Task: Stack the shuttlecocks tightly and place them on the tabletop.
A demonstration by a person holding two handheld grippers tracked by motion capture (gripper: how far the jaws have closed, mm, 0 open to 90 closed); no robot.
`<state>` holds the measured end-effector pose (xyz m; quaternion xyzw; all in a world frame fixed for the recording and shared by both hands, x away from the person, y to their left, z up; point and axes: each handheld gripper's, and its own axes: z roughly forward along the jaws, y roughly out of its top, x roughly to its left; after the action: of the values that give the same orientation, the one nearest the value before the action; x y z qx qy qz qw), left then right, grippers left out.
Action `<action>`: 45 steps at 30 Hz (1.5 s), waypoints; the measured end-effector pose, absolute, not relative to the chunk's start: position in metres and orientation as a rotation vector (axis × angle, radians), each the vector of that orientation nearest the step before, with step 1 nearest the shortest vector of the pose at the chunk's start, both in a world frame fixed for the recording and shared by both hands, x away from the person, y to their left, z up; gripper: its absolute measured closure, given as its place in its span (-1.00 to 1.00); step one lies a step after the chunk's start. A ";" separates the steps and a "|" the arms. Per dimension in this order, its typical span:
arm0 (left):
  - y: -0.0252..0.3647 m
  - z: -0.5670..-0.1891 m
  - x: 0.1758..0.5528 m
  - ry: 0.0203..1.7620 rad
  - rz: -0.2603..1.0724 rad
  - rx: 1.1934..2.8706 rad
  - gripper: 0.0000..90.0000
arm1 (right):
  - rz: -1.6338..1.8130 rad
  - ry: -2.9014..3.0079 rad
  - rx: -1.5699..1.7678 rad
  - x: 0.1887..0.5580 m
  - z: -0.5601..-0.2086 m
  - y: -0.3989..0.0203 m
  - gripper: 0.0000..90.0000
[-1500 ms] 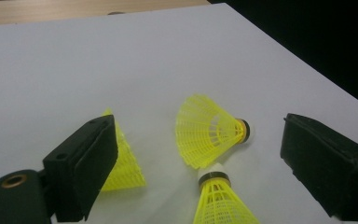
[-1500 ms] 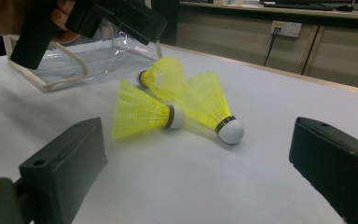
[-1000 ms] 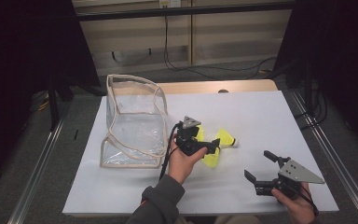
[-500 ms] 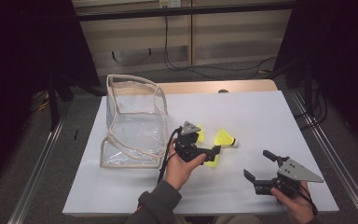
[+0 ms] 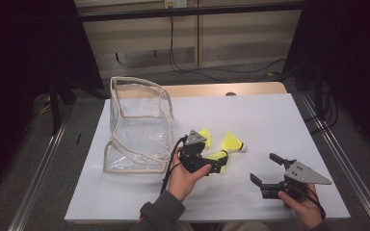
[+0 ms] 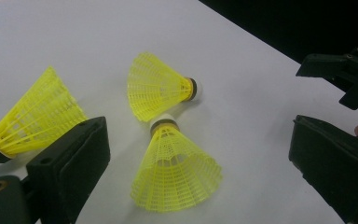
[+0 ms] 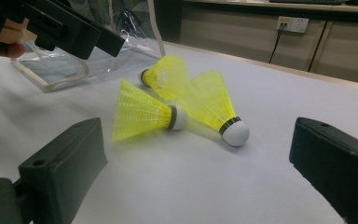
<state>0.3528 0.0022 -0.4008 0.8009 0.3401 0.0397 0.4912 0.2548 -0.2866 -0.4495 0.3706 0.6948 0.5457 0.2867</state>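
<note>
We see three bright yellow shuttlecocks (image 6: 172,172), each with a latticed mesh skirt, a black band and a white cap. The table (image 5: 270,115) is plain white. The bag (image 5: 137,125) is clear with beige piping. Both grippers have black jaws.

There are three yellow shuttlecocks: one (image 6: 32,116), two (image 6: 161,86), three (image 6: 175,170). There is one see-through bag (image 5: 137,127). There is one white worktop (image 5: 270,115). There are two claws, a left claw (image 5: 211,163) and a right claw (image 5: 270,169).
</note>
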 end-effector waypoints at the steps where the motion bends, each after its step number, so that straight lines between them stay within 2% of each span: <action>1: 0.002 -0.401 0.352 0.821 0.099 1.941 -0.88 | 1.458 1.857 0.990 0.255 -0.449 -0.287 -0.94; 45: 0.031 -0.411 0.321 0.724 0.044 1.974 -0.88 | 1.445 1.884 0.990 0.259 -0.451 -0.283 -0.93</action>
<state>0.3210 0.0315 -0.4112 0.8150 0.2989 0.0181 0.4961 0.2590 -0.2828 -0.4505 0.3692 0.7030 0.5391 0.2810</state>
